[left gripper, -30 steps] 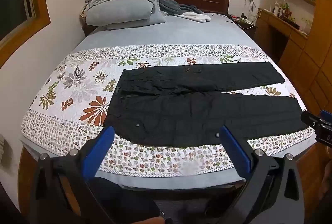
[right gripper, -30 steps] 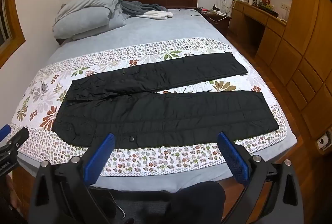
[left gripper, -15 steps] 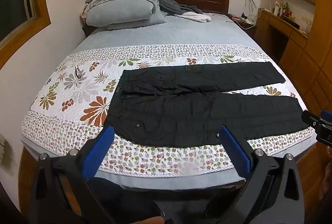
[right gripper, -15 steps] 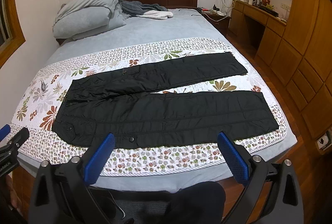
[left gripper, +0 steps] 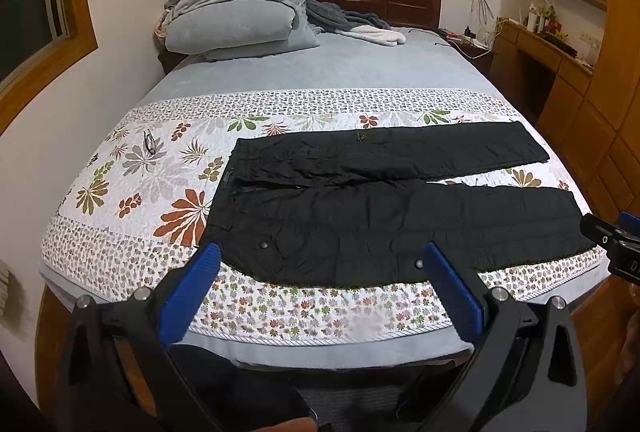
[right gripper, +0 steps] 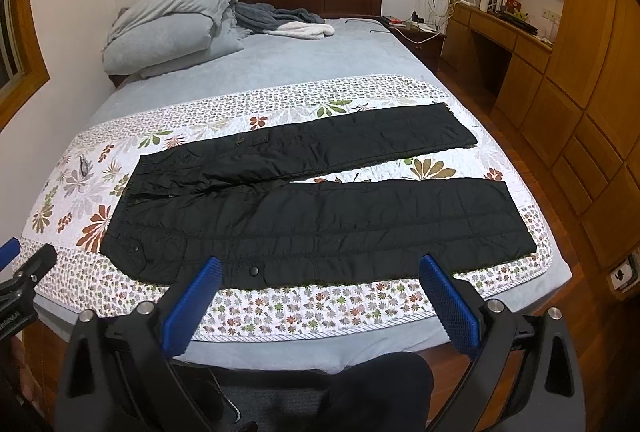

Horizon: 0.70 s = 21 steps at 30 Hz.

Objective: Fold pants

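One pants (left gripper: 384, 208), one quilt (left gripper: 132, 192), two pillows (left gripper: 236, 20), two tongs (left gripper: 320, 252).

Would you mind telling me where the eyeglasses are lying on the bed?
The eyeglasses lie on the floral quilt in the left wrist view, left of the black pants, toward the wall.

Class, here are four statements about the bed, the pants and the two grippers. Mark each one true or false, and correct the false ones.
1. The pants lie spread flat on the quilt. True.
2. The left gripper is shut on a pant leg. False: it is open and holds nothing.
3. The pillows sit at the headboard end. True.
4. The pants are already folded in half. False: both legs lie apart, unfolded.
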{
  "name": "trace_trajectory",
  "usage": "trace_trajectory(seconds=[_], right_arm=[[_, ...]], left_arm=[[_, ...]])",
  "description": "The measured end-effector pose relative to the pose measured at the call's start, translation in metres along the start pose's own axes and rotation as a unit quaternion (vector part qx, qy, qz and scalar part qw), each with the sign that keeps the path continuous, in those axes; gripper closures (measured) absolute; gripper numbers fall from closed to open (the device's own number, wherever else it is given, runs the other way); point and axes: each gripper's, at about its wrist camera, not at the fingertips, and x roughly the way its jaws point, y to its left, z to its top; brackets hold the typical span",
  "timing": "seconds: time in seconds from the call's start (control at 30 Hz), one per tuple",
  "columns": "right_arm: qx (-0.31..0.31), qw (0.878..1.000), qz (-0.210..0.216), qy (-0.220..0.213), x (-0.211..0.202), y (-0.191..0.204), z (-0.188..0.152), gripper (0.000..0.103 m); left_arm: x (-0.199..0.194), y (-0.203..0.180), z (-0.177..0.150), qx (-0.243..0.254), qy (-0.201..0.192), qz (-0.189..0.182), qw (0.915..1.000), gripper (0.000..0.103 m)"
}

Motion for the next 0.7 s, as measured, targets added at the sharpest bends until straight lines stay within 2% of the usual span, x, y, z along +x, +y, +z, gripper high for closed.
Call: trace_trajectory(seconds=[0.7], right_arm=[[-0.001,1.0,0.004,-0.002,-0.0015,-0.0016,0.0018,0.003]], left_arm=[[-0.0044,0.0,0.0037,0.001,-0.007,0.004,1.0,0.002]])
